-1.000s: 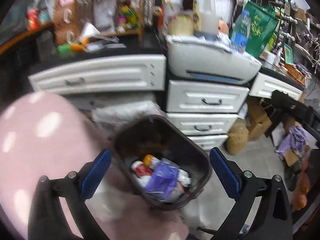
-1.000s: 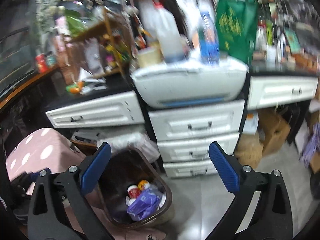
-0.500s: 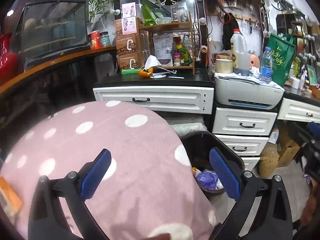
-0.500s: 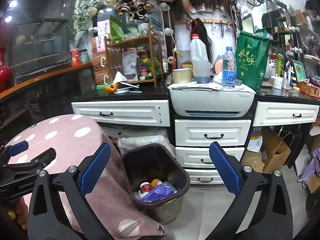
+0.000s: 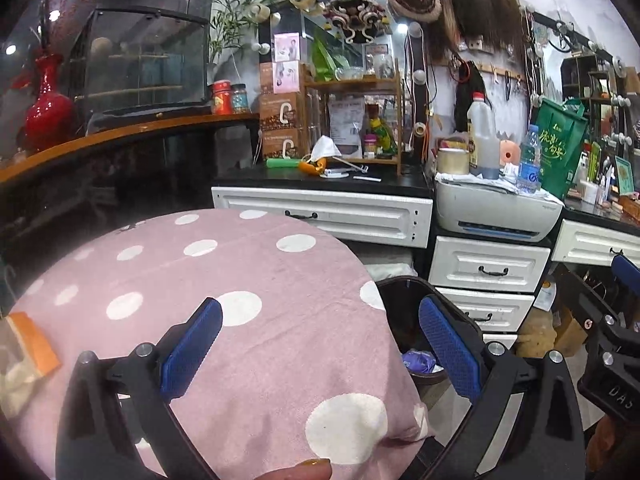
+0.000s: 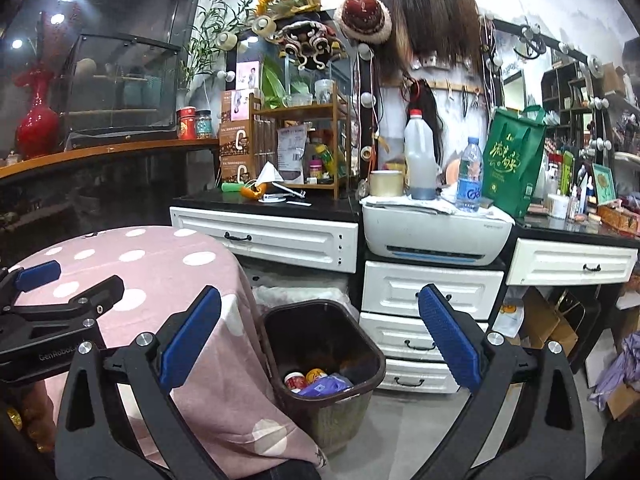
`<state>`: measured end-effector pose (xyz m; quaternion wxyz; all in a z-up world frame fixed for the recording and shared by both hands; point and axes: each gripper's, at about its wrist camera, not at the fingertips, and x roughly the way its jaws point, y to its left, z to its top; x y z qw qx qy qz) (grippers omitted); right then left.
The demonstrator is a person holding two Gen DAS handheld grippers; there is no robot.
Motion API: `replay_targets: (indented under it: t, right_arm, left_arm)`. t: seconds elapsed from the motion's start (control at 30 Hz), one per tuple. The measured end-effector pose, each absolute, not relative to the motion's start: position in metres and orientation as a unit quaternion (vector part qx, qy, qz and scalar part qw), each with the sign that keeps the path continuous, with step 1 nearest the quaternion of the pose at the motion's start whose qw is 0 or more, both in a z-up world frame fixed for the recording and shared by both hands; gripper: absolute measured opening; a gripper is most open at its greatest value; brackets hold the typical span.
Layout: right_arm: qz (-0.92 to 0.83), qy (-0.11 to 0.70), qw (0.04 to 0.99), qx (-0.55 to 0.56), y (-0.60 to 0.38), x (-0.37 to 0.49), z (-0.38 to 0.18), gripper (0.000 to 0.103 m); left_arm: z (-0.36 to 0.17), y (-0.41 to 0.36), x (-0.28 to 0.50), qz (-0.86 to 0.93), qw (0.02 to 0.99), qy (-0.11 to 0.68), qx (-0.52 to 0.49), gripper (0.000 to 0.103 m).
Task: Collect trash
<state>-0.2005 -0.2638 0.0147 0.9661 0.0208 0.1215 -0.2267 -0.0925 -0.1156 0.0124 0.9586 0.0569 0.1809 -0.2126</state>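
Note:
A dark brown trash bin (image 6: 362, 354) stands on the floor beside the pink table; inside lie small red and orange containers and a purple wrapper (image 6: 326, 385). The bin's rim (image 5: 404, 284) also shows in the left wrist view. My left gripper (image 5: 320, 350) is open and empty above the pink polka-dot tablecloth (image 5: 240, 280). An orange and clear wrapper (image 5: 24, 354) lies on the cloth at the far left. My right gripper (image 6: 320, 350) is open and empty, held above and in front of the bin. The left gripper also shows in the right wrist view (image 6: 38, 276).
White drawer units (image 6: 432, 292) and a white printer (image 6: 436, 236) stand behind the bin. The black countertop (image 6: 320, 206) carries a wooden rack, tissue, bottles and a green bag (image 6: 512, 168). Cardboard boxes (image 6: 548, 320) sit on the floor at right.
Both grippers have pulled up and back from the bin. The left gripper has swung left over the pink cloth. Both stay open.

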Motion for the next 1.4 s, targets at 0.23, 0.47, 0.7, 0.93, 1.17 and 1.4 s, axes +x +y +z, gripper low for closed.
replay_targets:
  t: [0.23,0.47,0.7,0.93,1.17,1.4]
  right_arm:
    - [-0.227,0.129,0.965,0.027,-0.2685,-0.1989,0.0115,0.097]
    - [-0.227,0.135,0.964,0.025,-0.2700,-0.1963,0.0090,0.097]
    - [-0.227,0.138,0.964,0.023,-0.2696,-0.1950,0.0084,0.097]
    - [-0.226,0.138,0.964,0.020,-0.2696,-0.1942,0.0075,0.097]
    - [-0.226,0.138,0.964,0.016,-0.2695,-0.1945,0.0068,0.097]
    - [-0.224,0.141,0.964,0.013,-0.2701,-0.1939,0.0072,0.097]
  left_arm:
    - [0.0127,-0.1127,-0.0976,-0.216,0.960,0.168,0.054,0.097]
    - [0.0096,-0.1110,-0.0982,-0.215,0.960,0.170,0.053,0.097]
    - [0.0084,-0.1100,-0.0969,-0.214,0.960,0.175,0.053,0.098]
    - [0.0084,-0.1093,-0.0965,-0.215,0.959,0.176,0.052,0.097]
    - [0.0079,-0.1104,-0.0963,-0.215,0.959,0.175,0.053,0.097]
    - [0.0072,-0.1108,-0.0966,-0.215,0.959,0.176,0.053,0.097]
